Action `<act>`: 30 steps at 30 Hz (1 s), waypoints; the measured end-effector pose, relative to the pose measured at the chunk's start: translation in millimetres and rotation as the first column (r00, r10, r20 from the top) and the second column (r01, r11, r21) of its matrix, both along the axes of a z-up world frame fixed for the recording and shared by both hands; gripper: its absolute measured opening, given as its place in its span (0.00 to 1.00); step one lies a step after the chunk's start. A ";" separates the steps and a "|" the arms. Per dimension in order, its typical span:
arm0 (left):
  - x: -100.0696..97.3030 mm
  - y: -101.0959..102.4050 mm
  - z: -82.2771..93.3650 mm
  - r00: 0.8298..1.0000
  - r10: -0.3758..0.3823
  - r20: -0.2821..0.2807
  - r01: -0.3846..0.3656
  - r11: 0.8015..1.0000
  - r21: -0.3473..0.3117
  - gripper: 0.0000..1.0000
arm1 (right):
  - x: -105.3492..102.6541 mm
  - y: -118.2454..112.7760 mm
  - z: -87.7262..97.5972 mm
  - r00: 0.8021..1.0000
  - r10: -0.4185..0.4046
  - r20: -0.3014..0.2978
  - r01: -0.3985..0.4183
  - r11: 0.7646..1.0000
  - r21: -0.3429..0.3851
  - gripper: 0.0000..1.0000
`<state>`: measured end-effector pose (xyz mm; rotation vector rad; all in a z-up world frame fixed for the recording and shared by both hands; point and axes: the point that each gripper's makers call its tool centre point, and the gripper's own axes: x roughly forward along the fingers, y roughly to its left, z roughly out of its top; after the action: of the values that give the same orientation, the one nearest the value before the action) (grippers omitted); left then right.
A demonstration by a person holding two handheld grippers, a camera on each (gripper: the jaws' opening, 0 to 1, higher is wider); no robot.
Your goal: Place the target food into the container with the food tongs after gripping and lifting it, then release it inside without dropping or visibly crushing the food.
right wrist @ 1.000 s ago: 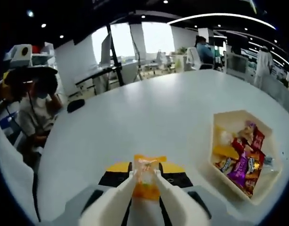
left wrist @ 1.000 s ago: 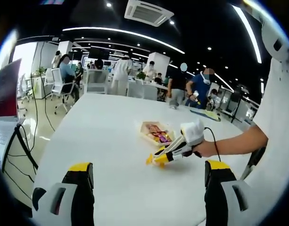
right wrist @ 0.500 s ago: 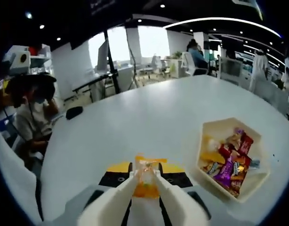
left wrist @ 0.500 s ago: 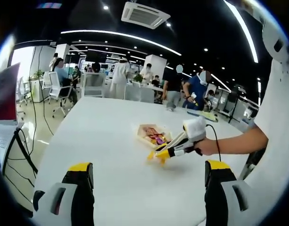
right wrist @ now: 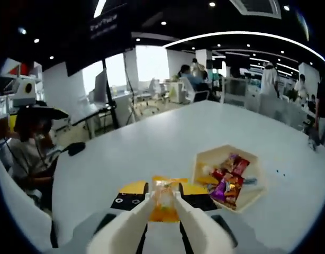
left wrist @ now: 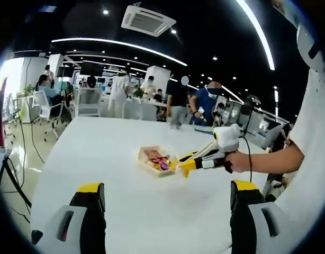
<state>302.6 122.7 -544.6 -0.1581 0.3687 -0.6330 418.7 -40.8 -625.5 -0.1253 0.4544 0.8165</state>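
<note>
An orange snack packet (right wrist: 163, 197) is pinched between the white tong jaws of my right gripper (right wrist: 163, 203), which is shut on it and held above the white table (right wrist: 152, 153). A pale tray-like container (right wrist: 202, 159) with several wrapped snacks lies ahead and to the right. In the left gripper view the right gripper (left wrist: 182, 166) comes in from the right in a person's hand (left wrist: 237, 160), its tip with the packet (left wrist: 179, 168) close beside the container (left wrist: 143, 156). My left gripper (left wrist: 165, 201) stands open low over the table, nothing between its fingers (left wrist: 91, 209).
A seated person in a dark hat (right wrist: 30, 143) is at the table's left edge, with a small dark object (right wrist: 75, 148) on the table nearby. Office chairs (left wrist: 88, 100) and standing people (left wrist: 202, 103) are beyond the far edge.
The right gripper has lifted the packet off the table and carried it toward the container. The container now looks smaller and nearer the centre in the right gripper view. The left gripper stays open.
</note>
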 end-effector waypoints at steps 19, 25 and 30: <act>22.1 -48.3 4.2 0.976 -0.215 0.047 0.217 0.976 -0.036 0.99 | -47.0 -86.7 49.3 0.953 -0.296 0.067 0.293 0.955 0.049 0.22; 28.7 -56.2 3.8 0.969 -0.244 0.043 0.245 0.969 -0.023 0.99 | -58.9 -95.4 46.2 0.934 -0.353 0.054 0.349 0.934 0.070 0.22; 30.5 -58.2 1.8 0.964 -0.262 0.037 0.262 0.965 -0.014 0.99 | -60.3 -96.0 45.1 0.927 -0.372 0.053 0.368 0.926 0.081 0.22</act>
<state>333.1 64.5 -542.8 -0.1166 0.3526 -0.9001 358.4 -136.7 -580.4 -0.0003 0.3696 0.4531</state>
